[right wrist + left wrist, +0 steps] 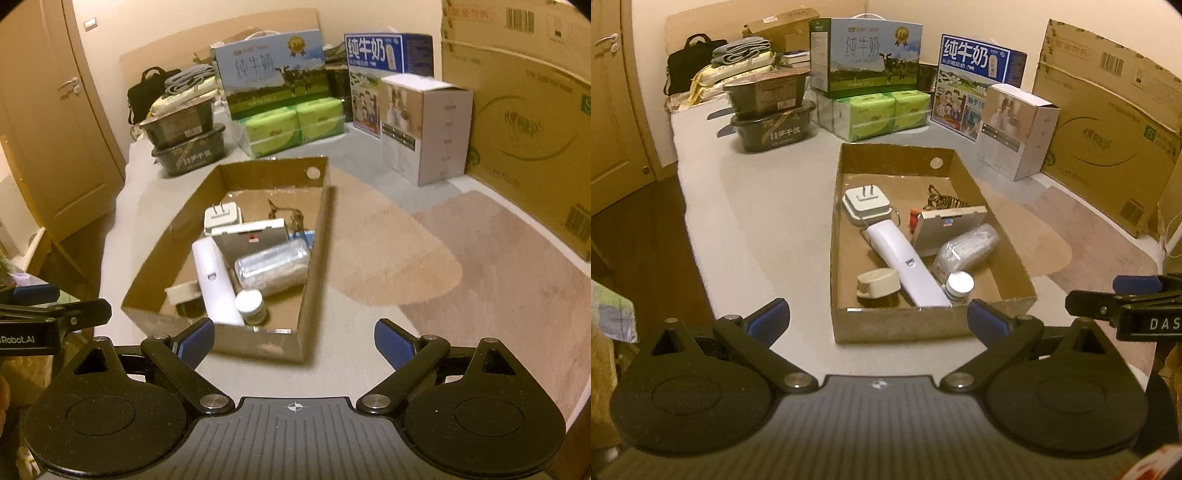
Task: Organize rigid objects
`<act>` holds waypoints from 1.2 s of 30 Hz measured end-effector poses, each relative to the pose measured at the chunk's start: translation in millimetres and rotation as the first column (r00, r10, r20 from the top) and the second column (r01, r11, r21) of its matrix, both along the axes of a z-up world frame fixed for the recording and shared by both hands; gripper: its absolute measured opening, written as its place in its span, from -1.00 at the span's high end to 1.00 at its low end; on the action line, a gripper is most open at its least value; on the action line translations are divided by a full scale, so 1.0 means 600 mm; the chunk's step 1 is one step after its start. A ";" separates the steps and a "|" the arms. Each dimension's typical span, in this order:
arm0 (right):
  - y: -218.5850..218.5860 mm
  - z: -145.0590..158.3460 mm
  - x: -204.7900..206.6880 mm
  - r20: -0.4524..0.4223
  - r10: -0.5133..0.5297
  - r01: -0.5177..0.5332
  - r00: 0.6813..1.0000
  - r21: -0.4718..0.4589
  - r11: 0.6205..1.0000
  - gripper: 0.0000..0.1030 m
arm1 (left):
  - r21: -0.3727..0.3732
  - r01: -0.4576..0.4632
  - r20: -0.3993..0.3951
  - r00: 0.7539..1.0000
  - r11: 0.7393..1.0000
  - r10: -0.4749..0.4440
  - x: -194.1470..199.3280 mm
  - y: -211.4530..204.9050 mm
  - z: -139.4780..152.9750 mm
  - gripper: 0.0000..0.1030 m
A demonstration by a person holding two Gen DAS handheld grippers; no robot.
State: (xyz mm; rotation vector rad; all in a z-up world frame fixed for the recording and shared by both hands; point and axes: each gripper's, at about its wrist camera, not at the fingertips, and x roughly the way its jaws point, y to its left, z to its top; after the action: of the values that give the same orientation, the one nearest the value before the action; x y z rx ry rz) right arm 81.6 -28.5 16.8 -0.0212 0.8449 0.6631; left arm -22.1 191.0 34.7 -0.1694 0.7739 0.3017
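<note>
A shallow cardboard box [846, 325] [317, 229] lies on the grey bed cover. Inside it are a white plug adapter [866, 203] [221, 218], a long white trimmer [905, 262] [214, 280], a beige charger [877, 284], a small white-capped bottle [958, 286] [251, 304], a wrapped silvery bundle [967, 247] [273, 267] and a flat grey case [945, 229] [255, 240]. My left gripper [879, 319] hovers open at the box's near edge, nothing between its fingers. My right gripper [293, 341] is open too, empty, just short of the box's near right corner.
Two milk cartons [866, 55] [975, 81], green tissue packs [879, 114], black food tubs [768, 110], a white product box [1015, 129] and a large cardboard sheet [1108, 122] line the far side. A wooden cupboard door [55, 122] stands left. A pinkish patch [480, 258] covers the bed's right side.
</note>
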 end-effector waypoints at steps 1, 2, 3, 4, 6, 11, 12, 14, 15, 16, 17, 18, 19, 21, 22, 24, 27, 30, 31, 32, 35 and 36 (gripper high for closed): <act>-0.002 -0.002 -0.002 -0.003 -0.001 0.001 1.000 -0.001 1.000 -0.80 | 0.006 -0.003 -0.003 1.000 1.000 0.003 -0.003 -0.004 -0.002 -0.96; -0.006 -0.004 -0.005 -0.006 -0.002 0.002 1.000 -0.001 1.000 -0.80 | 0.005 -0.003 -0.004 1.000 1.000 0.003 -0.005 -0.007 -0.002 -0.96; -0.009 -0.006 -0.007 -0.010 -0.003 0.003 1.000 -0.001 1.000 -0.80 | -0.002 -0.003 -0.004 1.000 1.000 0.003 -0.008 -0.010 -0.004 -0.96; -0.012 -0.008 -0.010 -0.013 -0.003 0.003 1.000 -0.003 1.000 -0.80 | -0.011 -0.003 -0.005 1.000 1.000 0.003 -0.010 -0.012 -0.005 -0.96; -0.016 -0.011 -0.017 -0.016 -0.005 0.005 1.000 -0.008 1.000 -0.80 | -0.019 -0.006 -0.011 1.000 1.000 0.006 -0.012 -0.016 -0.008 -0.96; -0.021 -0.017 -0.030 -0.024 -0.002 0.002 1.000 -0.013 1.000 -0.80 | -0.007 -0.006 -0.032 0.999 1.000 0.006 -0.016 -0.031 -0.018 -0.96; -0.023 -0.018 -0.033 -0.027 -0.002 0.002 1.000 -0.012 1.000 -0.80 | -0.004 -0.007 -0.035 0.999 1.000 0.007 -0.017 -0.034 -0.020 -0.96; -0.026 -0.019 -0.038 -0.032 -0.004 0.004 0.999 -0.011 1.000 -0.80 | -0.004 -0.004 -0.038 0.999 1.000 0.004 -0.019 -0.039 -0.023 -0.96; -0.026 -0.020 -0.040 -0.034 -0.005 0.004 0.999 -0.012 1.000 -0.80 | -0.007 -0.004 -0.040 0.999 1.000 0.004 -0.021 -0.041 -0.025 -0.96; -0.028 -0.020 -0.043 -0.035 -0.004 0.004 0.999 -0.013 1.000 -0.80 | -0.011 -0.005 -0.041 0.999 1.000 0.004 -0.023 -0.042 -0.027 -0.96; -0.029 -0.022 -0.046 -0.036 -0.006 0.005 0.999 -0.014 1.000 -0.80 | -0.016 -0.005 -0.041 0.999 1.000 0.004 -0.024 -0.043 -0.028 -0.96; -0.032 -0.023 -0.049 -0.037 -0.006 0.005 0.999 -0.015 1.000 -0.80 | -0.021 -0.004 -0.043 0.999 1.000 0.003 -0.026 -0.044 -0.030 -0.96; -0.033 -0.024 -0.051 -0.039 -0.006 0.006 0.999 -0.016 1.000 -0.80 | -0.024 -0.003 -0.045 0.999 1.000 0.001 -0.028 -0.045 -0.031 -0.96; -0.038 -0.026 -0.056 -0.041 -0.009 0.008 0.999 -0.019 1.000 -0.80 | -0.026 0.000 -0.049 0.999 1.000 -0.002 -0.030 -0.048 -0.033 -0.96; -0.039 -0.027 -0.059 -0.042 -0.010 0.009 0.999 -0.020 1.000 -0.80 | -0.025 0.001 -0.049 0.999 1.000 -0.002 -0.031 -0.049 -0.034 -0.96; -0.043 -0.028 -0.062 -0.046 -0.013 0.012 0.999 -0.020 1.000 -0.80 | -0.028 -0.001 -0.050 0.999 1.000 -0.001 -0.034 -0.051 -0.036 -0.96; -0.048 -0.030 -0.066 -0.049 -0.016 0.015 0.999 -0.023 1.000 -0.80 | -0.032 0.001 -0.052 0.999 0.999 -0.002 -0.036 -0.054 -0.038 -0.96; -0.048 -0.029 -0.071 -0.050 -0.010 0.009 0.999 -0.025 1.000 -0.80 | -0.032 0.007 -0.056 0.998 0.999 -0.009 -0.038 -0.057 -0.042 -0.96; -0.049 -0.028 -0.072 -0.050 -0.007 0.006 0.999 -0.024 1.000 -0.80 | -0.030 0.010 -0.057 0.998 1.000 -0.011 -0.038 -0.059 -0.043 -0.96; -0.048 -0.028 -0.074 -0.050 -0.004 0.003 0.999 -0.024 1.000 -0.80 | -0.028 0.011 -0.058 0.998 1.000 -0.013 -0.039 -0.060 -0.043 -0.97; -0.045 -0.027 -0.079 -0.050 0.004 -0.005 0.999 -0.024 1.000 -0.80 | -0.025 0.014 -0.061 0.998 1.000 -0.015 -0.040 -0.062 -0.046 -0.97; -0.044 -0.027 -0.080 -0.048 0.005 -0.007 0.999 -0.026 1.000 -0.80 | -0.024 0.016 -0.063 0.998 1.000 -0.017 -0.041 -0.063 -0.046 -0.97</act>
State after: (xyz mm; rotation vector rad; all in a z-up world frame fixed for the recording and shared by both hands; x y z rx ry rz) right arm 33.5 -55.0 0.5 -0.0316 0.8999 0.6603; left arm -46.9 153.1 7.1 -0.1763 0.8412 0.2835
